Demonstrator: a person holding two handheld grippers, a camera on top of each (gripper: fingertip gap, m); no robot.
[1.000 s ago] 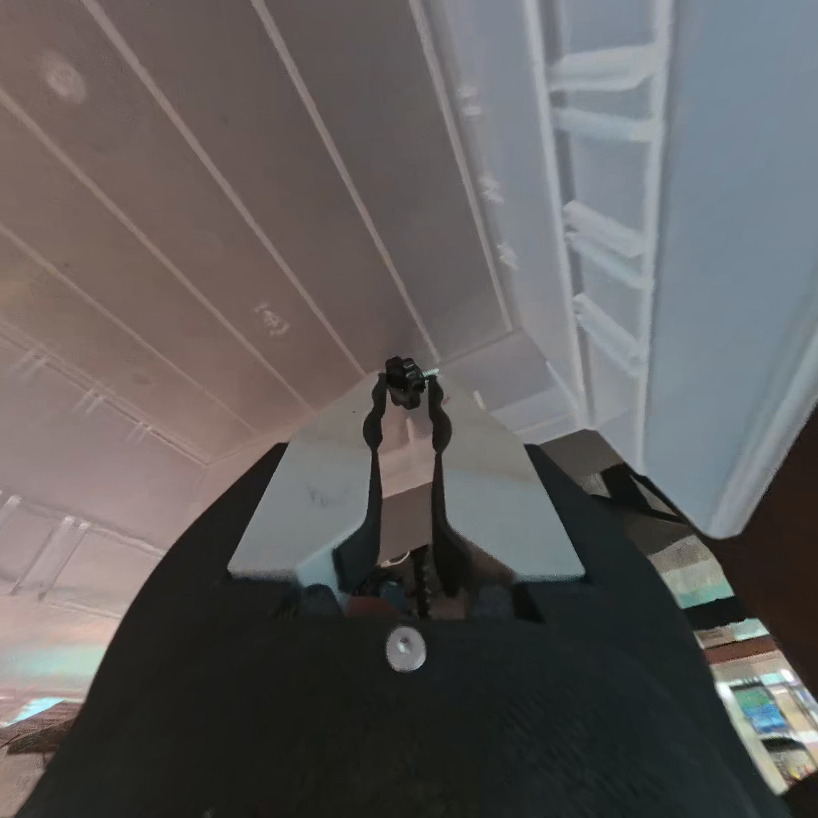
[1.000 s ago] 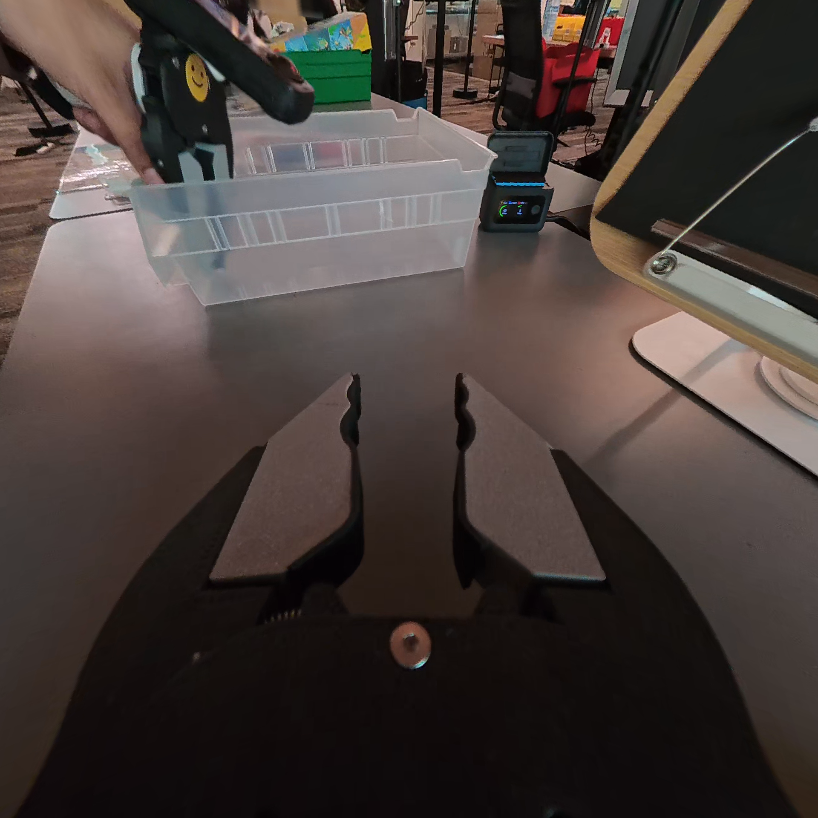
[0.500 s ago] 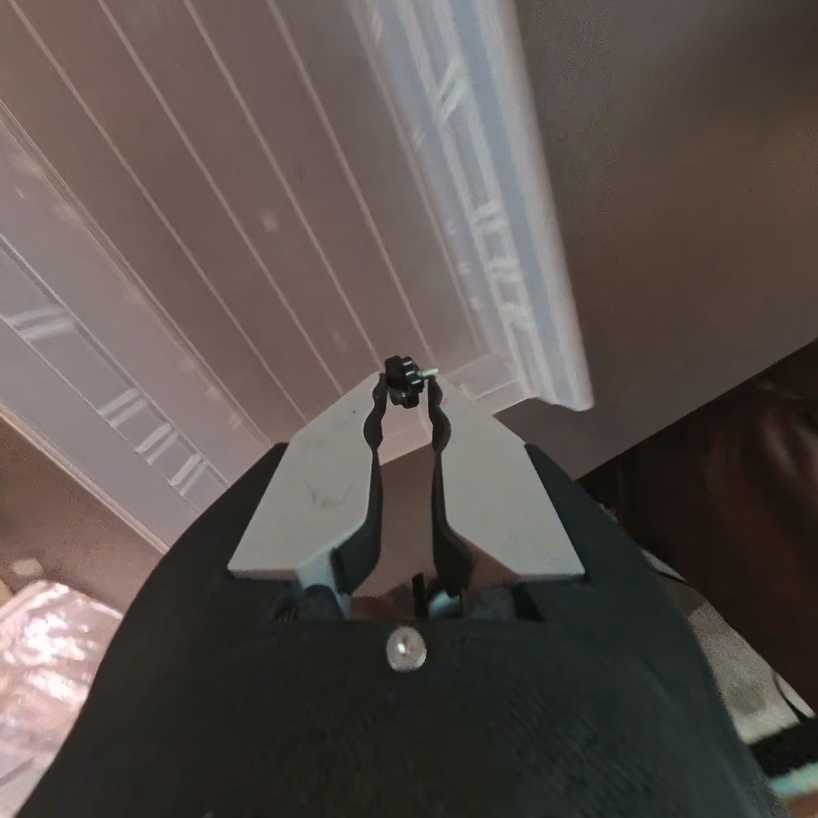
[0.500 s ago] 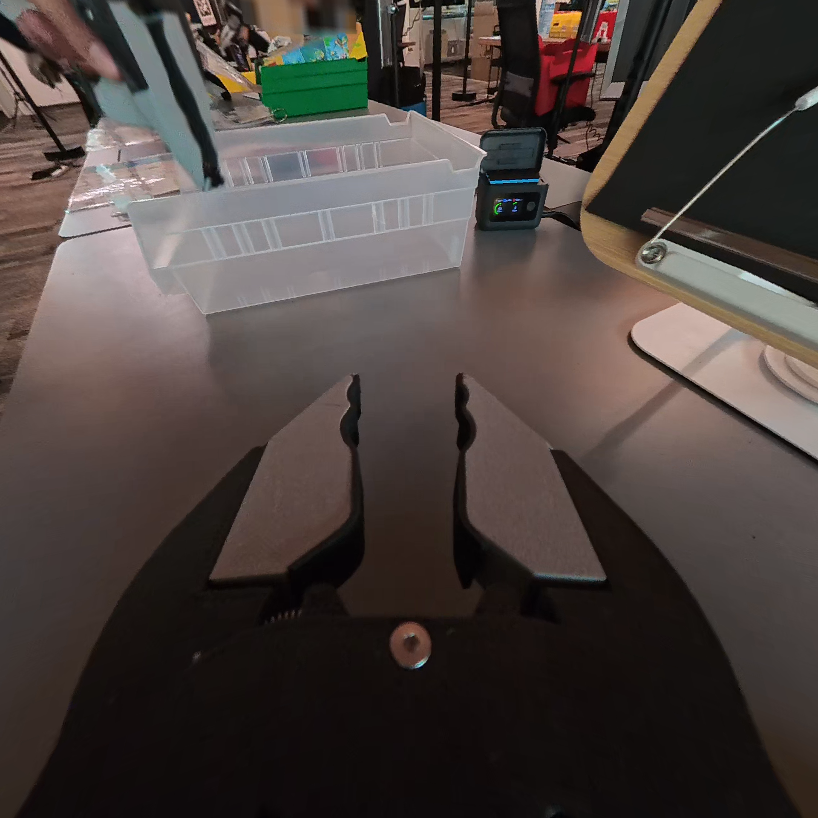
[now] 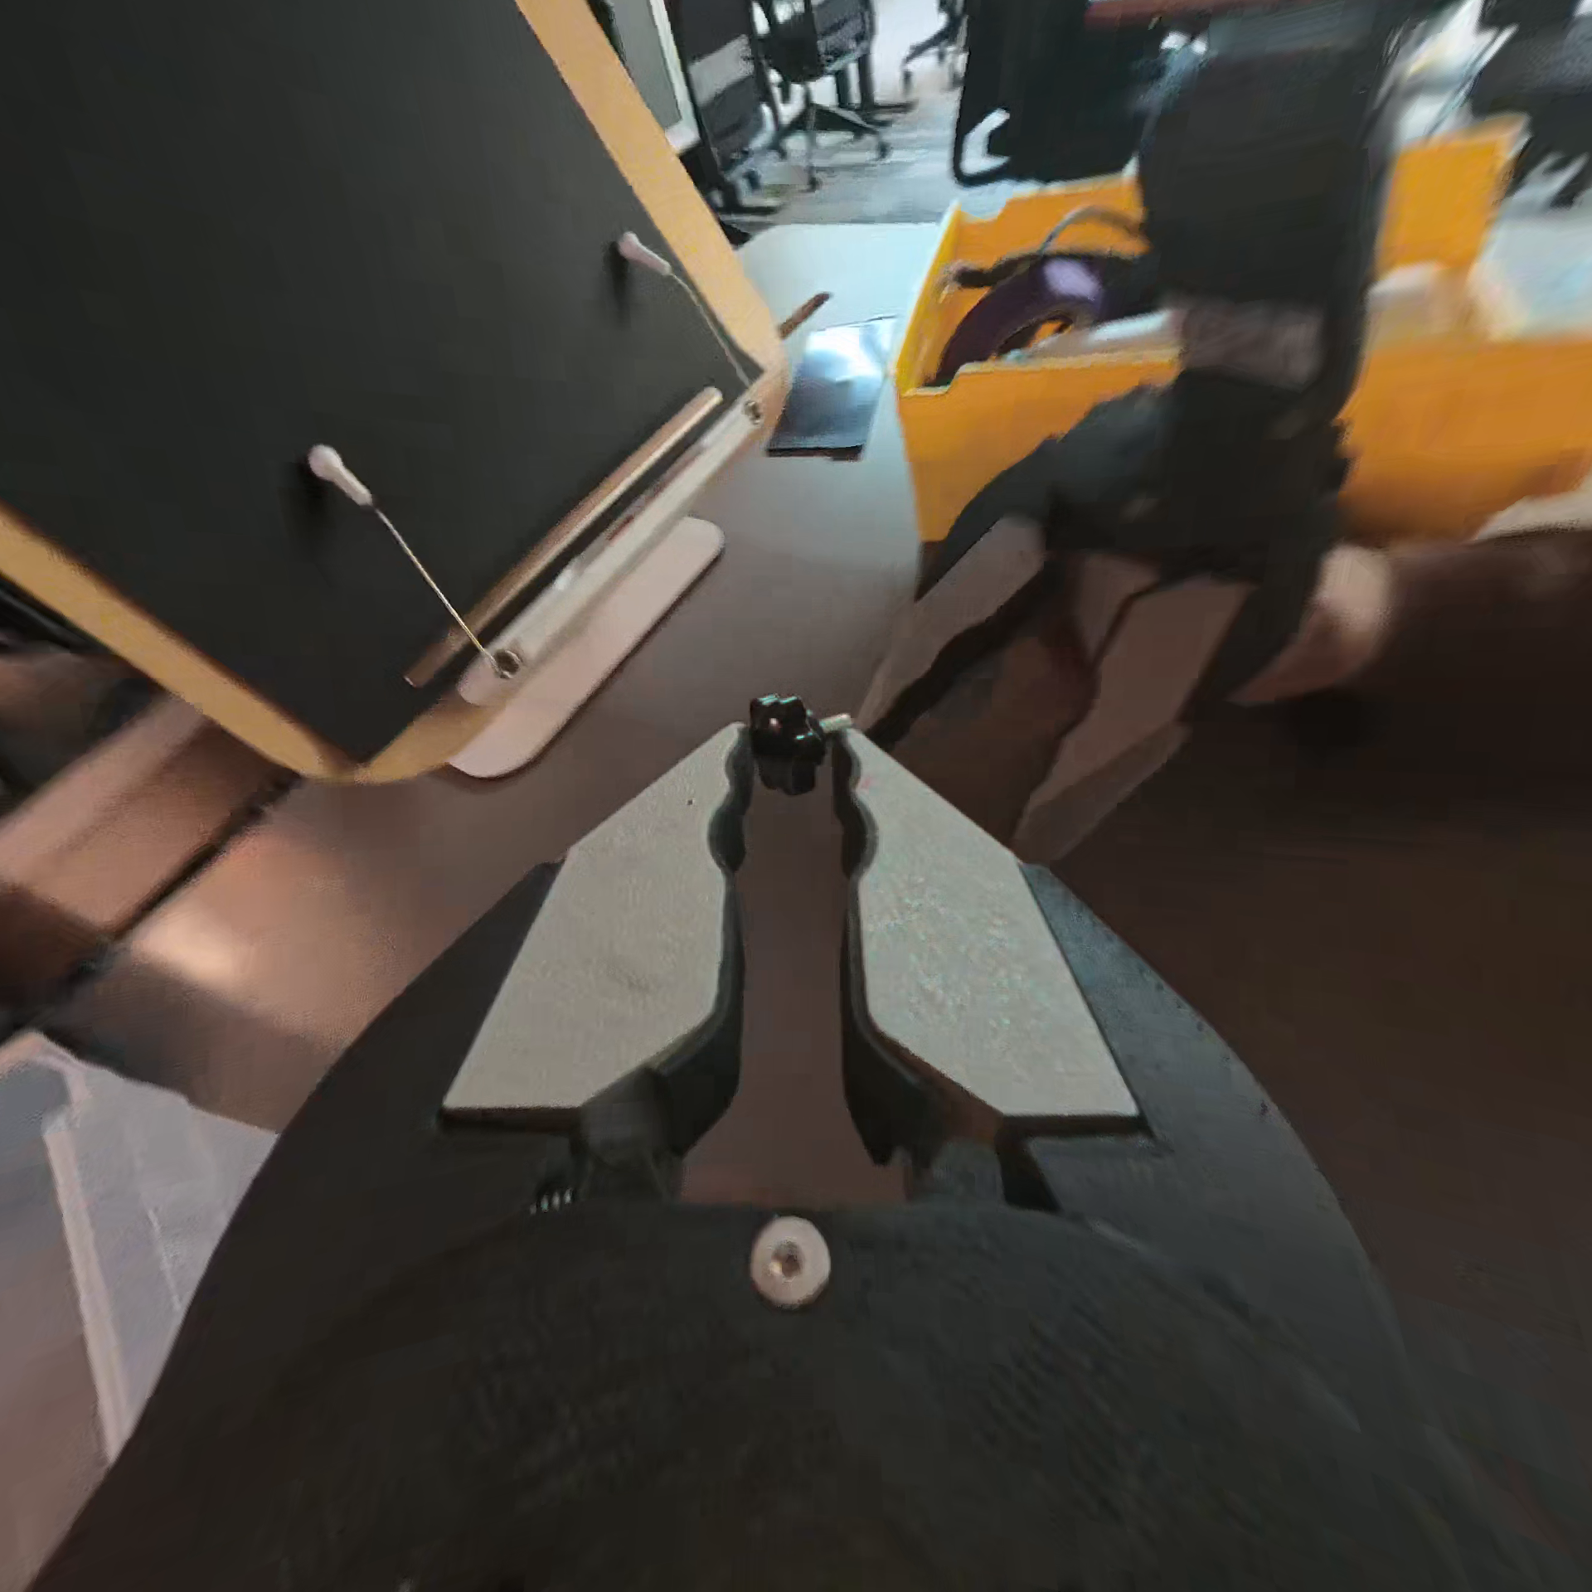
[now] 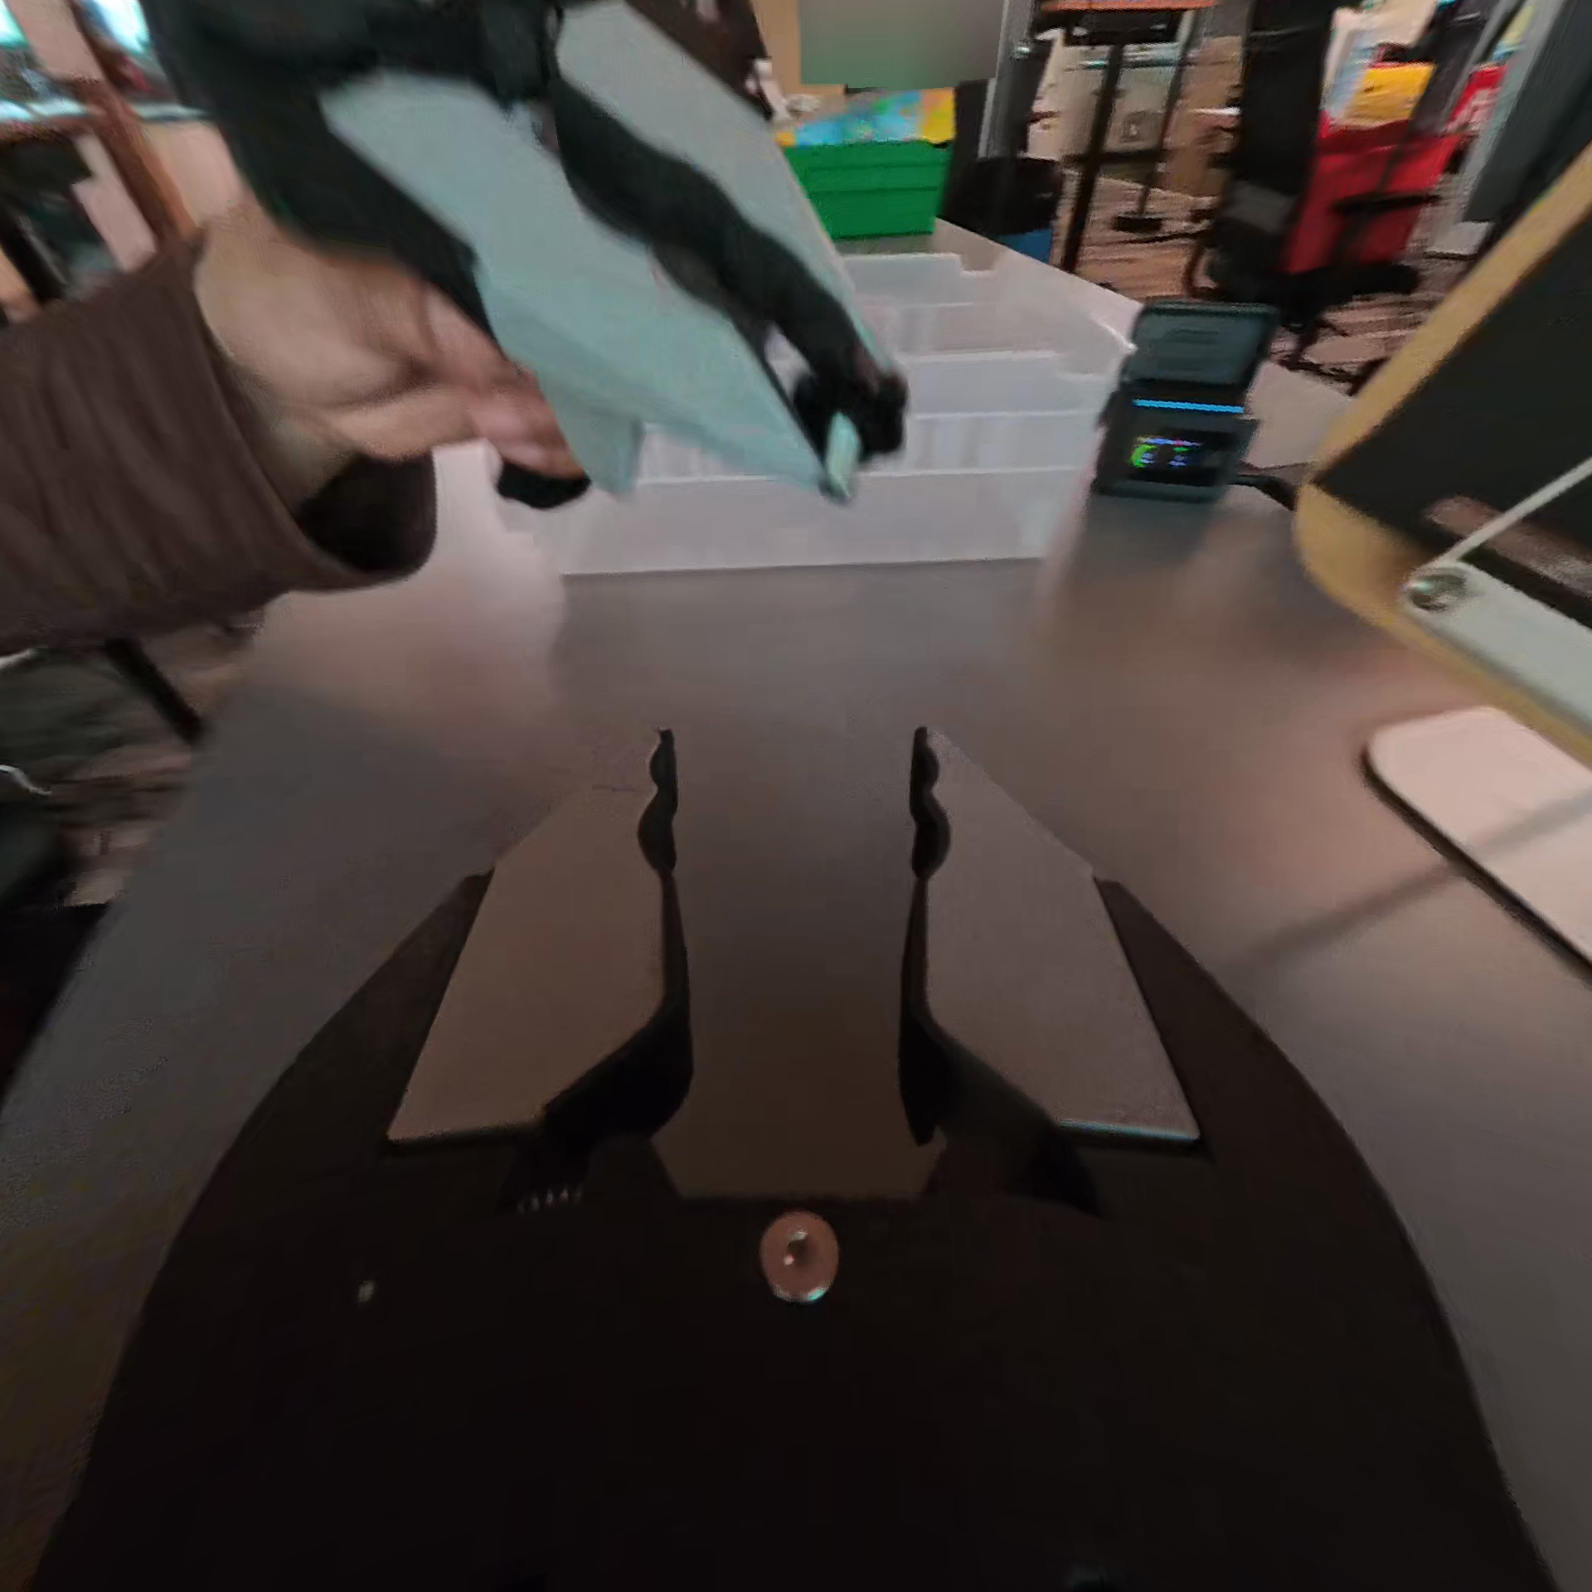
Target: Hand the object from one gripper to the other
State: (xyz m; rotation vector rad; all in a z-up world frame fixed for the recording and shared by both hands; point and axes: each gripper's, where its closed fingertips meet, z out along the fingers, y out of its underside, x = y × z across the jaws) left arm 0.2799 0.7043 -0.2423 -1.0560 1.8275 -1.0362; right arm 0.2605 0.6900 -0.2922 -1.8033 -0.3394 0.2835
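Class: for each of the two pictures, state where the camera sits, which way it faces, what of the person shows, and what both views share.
Left wrist view: on the left gripper, facing the book stand and the right gripper; it pinches a black knob.
Right wrist view: on the open right gripper, facing the clear bin; a hand and brown sleeve show.
Shared: both grippers, book stand, grey table.

1. Dark matte bench (image 6: pixel 775 655), soft glare across it.
2. Tilted black board with wood edge (image 5: pixel 258 345) on a white base.
3. Office chairs (image 5: pixel 792 77) behind; yellow bin (image 5: pixel 1421 405), green crate (image 6: pixel 870 189), clear bin (image 6: pixel 948 482).
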